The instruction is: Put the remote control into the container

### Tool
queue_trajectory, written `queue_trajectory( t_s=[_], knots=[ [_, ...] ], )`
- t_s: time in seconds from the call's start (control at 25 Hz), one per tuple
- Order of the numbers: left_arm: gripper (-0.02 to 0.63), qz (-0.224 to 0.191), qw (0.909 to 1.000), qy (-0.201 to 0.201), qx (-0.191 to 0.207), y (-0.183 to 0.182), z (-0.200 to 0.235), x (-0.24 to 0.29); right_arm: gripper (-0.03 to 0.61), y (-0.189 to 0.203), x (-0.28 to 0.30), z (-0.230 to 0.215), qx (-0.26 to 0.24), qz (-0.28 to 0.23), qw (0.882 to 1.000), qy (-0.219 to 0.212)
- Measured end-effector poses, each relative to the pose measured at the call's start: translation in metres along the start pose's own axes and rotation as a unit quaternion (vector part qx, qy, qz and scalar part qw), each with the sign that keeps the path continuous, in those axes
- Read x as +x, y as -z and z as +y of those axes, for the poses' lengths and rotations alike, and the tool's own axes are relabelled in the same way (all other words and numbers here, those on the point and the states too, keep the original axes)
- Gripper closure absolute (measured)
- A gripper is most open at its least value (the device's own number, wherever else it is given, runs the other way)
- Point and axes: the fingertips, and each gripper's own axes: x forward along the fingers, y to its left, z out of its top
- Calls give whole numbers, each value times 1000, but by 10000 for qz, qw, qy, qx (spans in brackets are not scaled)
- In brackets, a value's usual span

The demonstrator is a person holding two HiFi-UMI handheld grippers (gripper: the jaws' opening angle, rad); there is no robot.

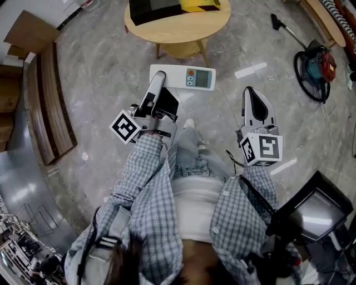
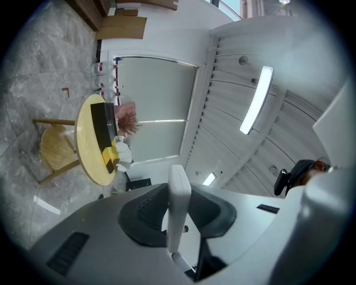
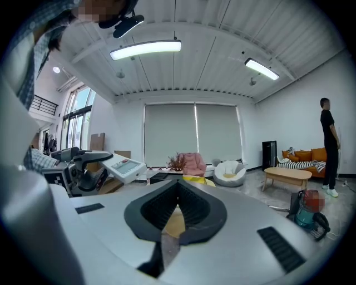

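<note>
My left tongs (image 1: 157, 78) clamp one end of the remote (image 1: 192, 78), whose long axis runs toward 3 o'clock. The container (image 1: 156, 8) lies at 12 o'clock on the table (image 1: 183, 30), nearer this hand, I judge. My right tongs (image 1: 250, 93) are closed on nothing.

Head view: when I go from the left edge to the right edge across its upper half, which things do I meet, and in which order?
wooden slatted bench -> left gripper -> remote control, held at its left end by that gripper -> right gripper -> red and teal machine
</note>
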Motion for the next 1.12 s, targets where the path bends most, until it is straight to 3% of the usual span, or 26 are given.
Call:
queue_trajectory(
  t_s=[0.44,1.12],
  knots=[
    [514,33,10000,62,-24,-46,15,39,574,-18,53,-1,71,-33,9999,121],
    [514,108,9999,-86,-42,-99,56,59,574,-14,116,13,85,103,9998,149]
  ],
)
